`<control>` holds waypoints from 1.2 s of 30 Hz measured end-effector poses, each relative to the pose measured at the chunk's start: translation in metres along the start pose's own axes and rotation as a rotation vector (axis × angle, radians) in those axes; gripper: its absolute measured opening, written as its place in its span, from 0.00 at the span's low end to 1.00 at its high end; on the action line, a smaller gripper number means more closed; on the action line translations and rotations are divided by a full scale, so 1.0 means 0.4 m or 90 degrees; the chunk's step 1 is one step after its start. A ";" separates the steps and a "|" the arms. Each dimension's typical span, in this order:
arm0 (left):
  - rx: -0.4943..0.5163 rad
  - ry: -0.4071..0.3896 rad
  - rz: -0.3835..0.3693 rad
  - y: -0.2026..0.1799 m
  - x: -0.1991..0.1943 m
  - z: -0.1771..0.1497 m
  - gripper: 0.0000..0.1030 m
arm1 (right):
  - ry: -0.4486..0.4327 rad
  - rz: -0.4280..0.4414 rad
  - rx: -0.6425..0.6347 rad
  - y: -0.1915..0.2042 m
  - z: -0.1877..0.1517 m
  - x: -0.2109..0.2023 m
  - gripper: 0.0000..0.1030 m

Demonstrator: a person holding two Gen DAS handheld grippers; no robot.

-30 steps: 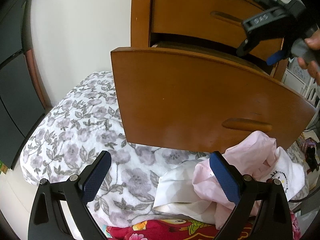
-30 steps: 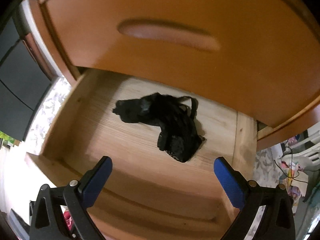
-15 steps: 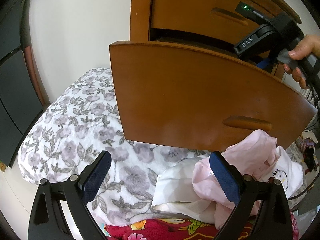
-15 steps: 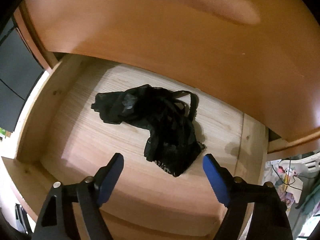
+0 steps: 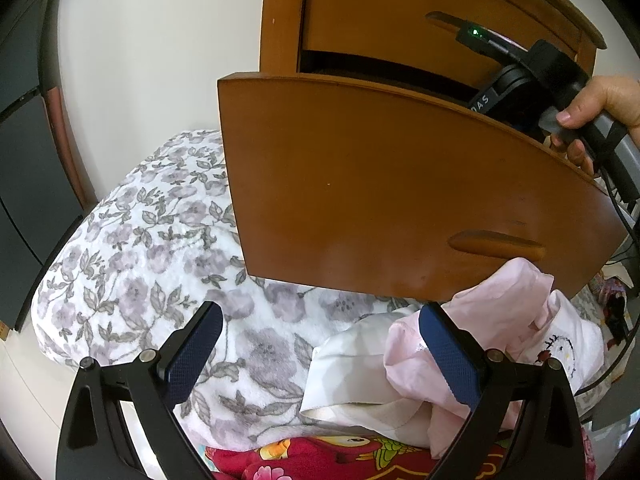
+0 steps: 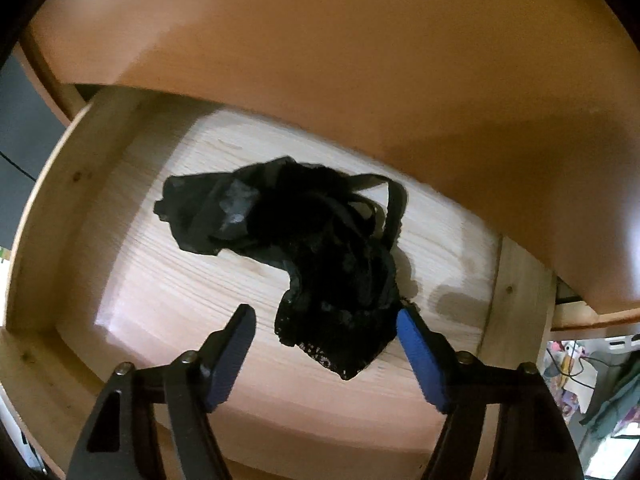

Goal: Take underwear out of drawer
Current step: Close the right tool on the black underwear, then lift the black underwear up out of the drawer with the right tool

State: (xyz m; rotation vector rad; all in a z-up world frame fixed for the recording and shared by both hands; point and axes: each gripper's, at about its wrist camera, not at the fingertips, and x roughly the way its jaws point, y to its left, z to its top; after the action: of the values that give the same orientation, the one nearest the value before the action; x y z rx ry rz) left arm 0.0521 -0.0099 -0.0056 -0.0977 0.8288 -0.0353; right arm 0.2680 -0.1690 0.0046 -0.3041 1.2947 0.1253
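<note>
Place: a bedroom in a home.
Furniture: a brown wooden chest of drawers [image 5: 400,20] stands against a plain white wall [image 5: 160,48].
Bedding: a white blanket with grey-purple flowers [image 5: 152,240] lies beside it.
Clothes: a crumpled pale pink garment [image 5: 520,320] rests on the bedding.

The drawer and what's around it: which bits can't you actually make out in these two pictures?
- Left wrist view: the drawer front hides its inside, the underwear and the right gripper's fingers.
- Right wrist view: the underwear is a dark, motion-blurred heap; whether the right gripper touches it is unclear.
- Right wrist view: the upper drawer front covers the drawer's back.
- Left wrist view: the left gripper hides part of the pink cloth.
</note>
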 end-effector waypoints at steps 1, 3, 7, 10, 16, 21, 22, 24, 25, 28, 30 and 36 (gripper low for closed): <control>0.000 0.001 -0.001 0.000 0.001 0.000 0.96 | 0.002 -0.003 -0.003 0.003 -0.001 0.002 0.68; -0.001 0.005 -0.002 0.000 0.004 0.001 0.96 | 0.010 -0.003 -0.006 0.003 0.003 0.010 0.64; -0.003 0.011 -0.004 0.000 0.011 0.001 0.96 | 0.023 -0.005 -0.007 -0.003 0.009 0.027 0.56; -0.003 0.013 -0.003 -0.001 0.012 0.000 0.96 | 0.034 -0.003 0.000 -0.020 0.008 0.036 0.55; -0.003 0.013 -0.003 -0.001 0.010 0.000 0.96 | 0.043 0.000 -0.008 -0.028 0.019 0.048 0.35; -0.004 0.014 -0.003 -0.001 0.010 0.001 0.96 | 0.035 0.000 -0.013 -0.025 0.021 0.031 0.13; -0.004 0.014 -0.003 0.000 0.009 0.000 0.96 | 0.034 0.000 -0.014 -0.027 0.020 0.028 0.12; -0.003 0.015 -0.002 -0.001 0.009 0.000 0.96 | 0.034 -0.002 -0.014 -0.031 0.015 0.022 0.11; -0.003 0.015 -0.002 -0.001 0.009 0.000 0.96 | 0.034 -0.002 -0.013 -0.032 0.011 0.019 0.10; -0.005 0.017 0.000 0.003 0.010 0.000 0.96 | 0.031 -0.002 -0.012 -0.038 0.003 0.006 0.10; -0.005 0.017 0.002 0.003 0.010 -0.001 0.96 | 0.023 0.002 -0.006 -0.048 -0.001 -0.014 0.09; 0.001 0.015 0.010 -0.003 0.010 -0.002 0.96 | -0.008 0.011 -0.003 -0.056 -0.018 -0.070 0.09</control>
State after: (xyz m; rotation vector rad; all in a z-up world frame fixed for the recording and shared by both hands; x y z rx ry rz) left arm 0.0540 -0.0115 -0.0090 -0.0899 0.8534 -0.0224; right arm 0.2597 -0.1901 0.0332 -0.2957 1.2855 0.1444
